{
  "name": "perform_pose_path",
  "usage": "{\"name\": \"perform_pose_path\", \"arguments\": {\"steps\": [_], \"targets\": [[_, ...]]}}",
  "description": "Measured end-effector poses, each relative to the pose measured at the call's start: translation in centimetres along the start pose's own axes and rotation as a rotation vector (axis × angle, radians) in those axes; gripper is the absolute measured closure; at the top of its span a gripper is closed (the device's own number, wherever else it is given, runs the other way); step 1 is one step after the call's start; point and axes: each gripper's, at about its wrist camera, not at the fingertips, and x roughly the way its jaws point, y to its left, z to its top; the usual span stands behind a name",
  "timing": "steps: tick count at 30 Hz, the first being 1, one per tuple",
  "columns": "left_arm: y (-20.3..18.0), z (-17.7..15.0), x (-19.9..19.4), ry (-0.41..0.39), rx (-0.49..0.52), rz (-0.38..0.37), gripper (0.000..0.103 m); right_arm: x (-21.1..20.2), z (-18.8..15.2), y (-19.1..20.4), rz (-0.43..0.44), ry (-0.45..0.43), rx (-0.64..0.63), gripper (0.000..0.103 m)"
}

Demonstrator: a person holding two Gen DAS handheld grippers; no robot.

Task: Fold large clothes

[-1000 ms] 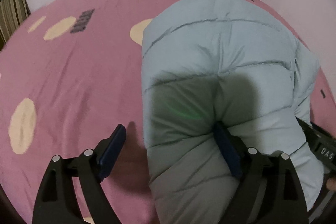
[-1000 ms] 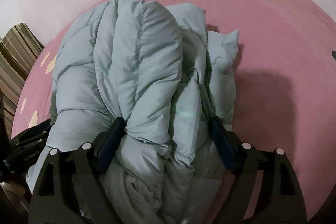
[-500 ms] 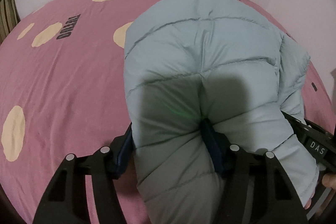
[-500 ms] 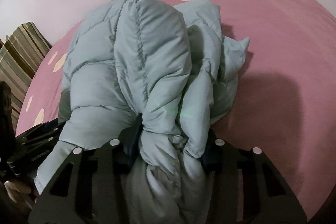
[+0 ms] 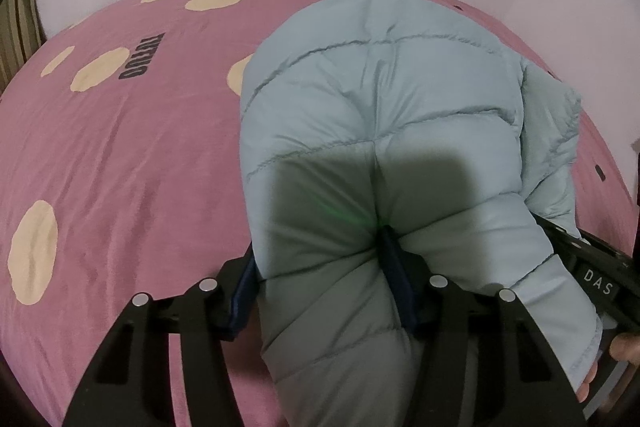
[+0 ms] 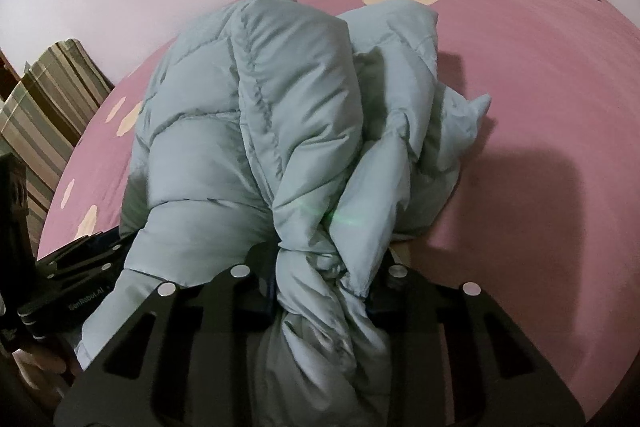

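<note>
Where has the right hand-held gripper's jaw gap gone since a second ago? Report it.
Yes: the right hand-held gripper is closing inward, bunching the blue puffer jacket on the pink sheet.

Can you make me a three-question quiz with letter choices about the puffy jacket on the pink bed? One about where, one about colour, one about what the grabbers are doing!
1. Where does the jacket lie?
A. On the pink bed cover
B. On a chair
C. On the floor

2. What colour are the dots on the bed cover?
A. Green
B. Cream
C. Black

3. What is between the jaws of the right gripper?
A. Nothing
B. A pillow
C. Bunched jacket fabric

Answers: 1 A, the jacket rests on the cover; 2 B, pale cream ovals show; 3 C, fabric is pinched between its closing jaws, as with the left gripper.
</note>
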Motion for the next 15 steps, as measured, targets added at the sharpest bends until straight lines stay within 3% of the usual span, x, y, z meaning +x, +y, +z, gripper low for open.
{"name": "perform_pose_path", "arguments": {"steps": [15], "targets": [[7.3,1.6,-0.7,-0.012,-0.114,0.091,0.047,5.0,3.5,6.9,0.098,0.055,-0.091,0.076]]}}
